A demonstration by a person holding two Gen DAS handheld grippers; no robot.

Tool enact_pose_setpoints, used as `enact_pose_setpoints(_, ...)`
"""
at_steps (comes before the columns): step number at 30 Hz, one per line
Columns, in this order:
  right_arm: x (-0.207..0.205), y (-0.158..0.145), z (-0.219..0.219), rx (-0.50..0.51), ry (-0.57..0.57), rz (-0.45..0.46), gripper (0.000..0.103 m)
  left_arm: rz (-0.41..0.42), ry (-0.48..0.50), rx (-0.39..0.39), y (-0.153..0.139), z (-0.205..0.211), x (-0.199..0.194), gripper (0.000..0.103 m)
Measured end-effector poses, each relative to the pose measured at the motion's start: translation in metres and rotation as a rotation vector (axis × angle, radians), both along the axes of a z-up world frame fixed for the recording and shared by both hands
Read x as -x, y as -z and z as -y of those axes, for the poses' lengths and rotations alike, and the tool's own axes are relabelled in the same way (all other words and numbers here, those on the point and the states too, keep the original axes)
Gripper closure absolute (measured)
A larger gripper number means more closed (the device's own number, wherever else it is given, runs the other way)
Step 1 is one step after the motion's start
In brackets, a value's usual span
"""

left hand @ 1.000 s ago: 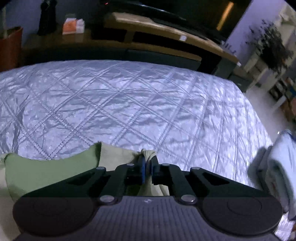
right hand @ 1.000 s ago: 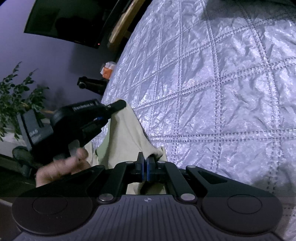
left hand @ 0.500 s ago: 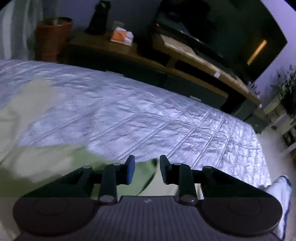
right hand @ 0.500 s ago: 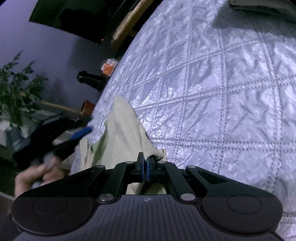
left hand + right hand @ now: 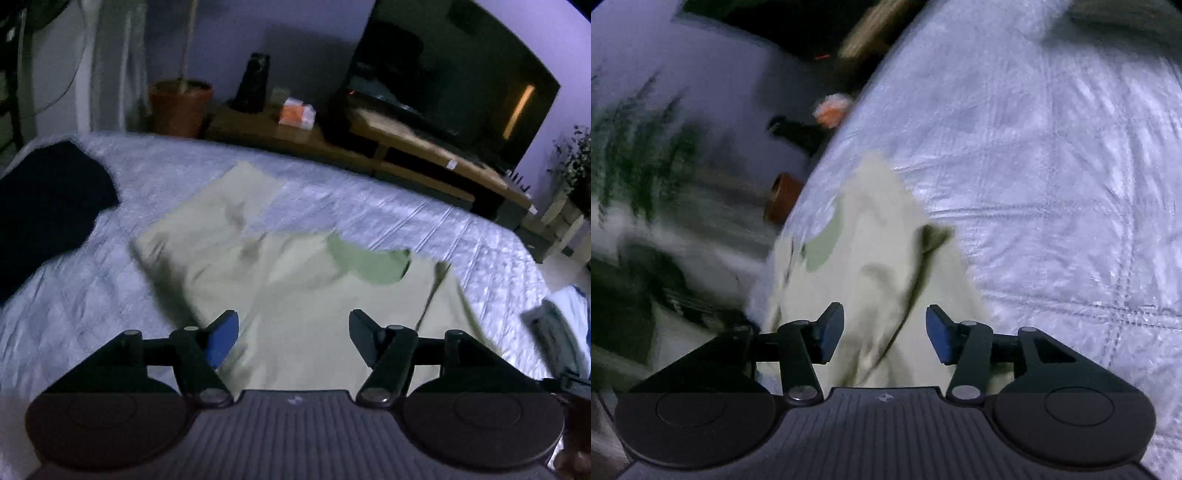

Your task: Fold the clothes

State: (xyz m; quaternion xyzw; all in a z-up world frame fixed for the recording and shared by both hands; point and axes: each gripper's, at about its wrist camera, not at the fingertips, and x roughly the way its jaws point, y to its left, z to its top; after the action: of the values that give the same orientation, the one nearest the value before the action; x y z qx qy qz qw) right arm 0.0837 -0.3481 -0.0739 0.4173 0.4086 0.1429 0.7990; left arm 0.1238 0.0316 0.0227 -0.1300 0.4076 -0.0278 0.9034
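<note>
We see the pale yellow-green shirt [image 5: 280,288] lying spread on the quilted silver bedspread [image 5: 369,206]. Our left gripper [image 5: 293,332] has just been opening; its jaws stand spread above the fabric, gripping nothing. Our right gripper [image 5: 884,332] has likewise just been opening, with cloth showing between its spread, unpressed pads.

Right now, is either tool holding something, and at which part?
Nothing is held. Both tools, left and right, have just opened, and the pale shirt lies free on the bed.
</note>
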Motion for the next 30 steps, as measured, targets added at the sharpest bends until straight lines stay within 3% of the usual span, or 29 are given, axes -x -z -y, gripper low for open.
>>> enact_pose_setpoints(2, 0.013, -0.013, -0.025, 0.085, -0.074, 0.044, 0.032, -0.068, 0.013, 0.033, 0.007, -0.004, -0.001, 0.042)
enact_pose_setpoints(5, 0.023, 0.006, -0.054, -0.047, -0.125, -0.040, 0.033, -0.091, 0.043, 0.031, 0.009, -0.009, 0.001, 0.042)
enact_pose_setpoints(7, 0.023, 0.014, -0.066, -0.074, -0.116, -0.062, 0.035, -0.090, 0.054, 0.087, 0.007, -0.017, 0.005, 0.040)
enact_pose_setpoints(10, 0.021, 0.010, -0.077, -0.011, -0.111, -0.009, 0.036, -0.138, 0.116, 0.225, 0.015, -0.030, 0.011, 0.033)
enact_pose_setpoints(14, 0.021, 0.005, -0.091, 0.067, -0.126, 0.043, 0.036, -0.179, 0.105, 0.263, 0.023, -0.037, 0.019, 0.034)
enact_pose_setpoints(16, 0.016, 0.001, -0.100, 0.129, -0.131, 0.071, 0.052, -0.172, 0.099, 0.284, 0.022, -0.041, 0.020, 0.033)
enact_pose_setpoints(21, 0.014, 0.001, -0.110, 0.154, -0.188, 0.100, 0.054, -0.161, 0.078, 0.330, 0.022, -0.046, 0.021, 0.033)
enact_pose_setpoints(23, 0.014, 0.002, -0.110, 0.124, -0.190, 0.095, 0.074, -0.173, 0.080, 0.346, 0.026, -0.043, 0.018, 0.033)
enact_pose_setpoints(24, 0.014, 0.003, -0.108, 0.090, -0.183, 0.090, 0.092, -0.184, 0.081, 0.352, 0.028, -0.041, 0.017, 0.033)
enact_pose_setpoints(27, 0.017, 0.000, -0.099, 0.028, -0.152, 0.113, 0.098, -0.222, 0.075, 0.364, 0.036, -0.034, 0.016, 0.033)
enact_pose_setpoints(30, 0.020, -0.005, -0.094, -0.045, -0.158, 0.151, 0.093, -0.246, 0.054, 0.404, 0.043, -0.030, 0.011, 0.033)
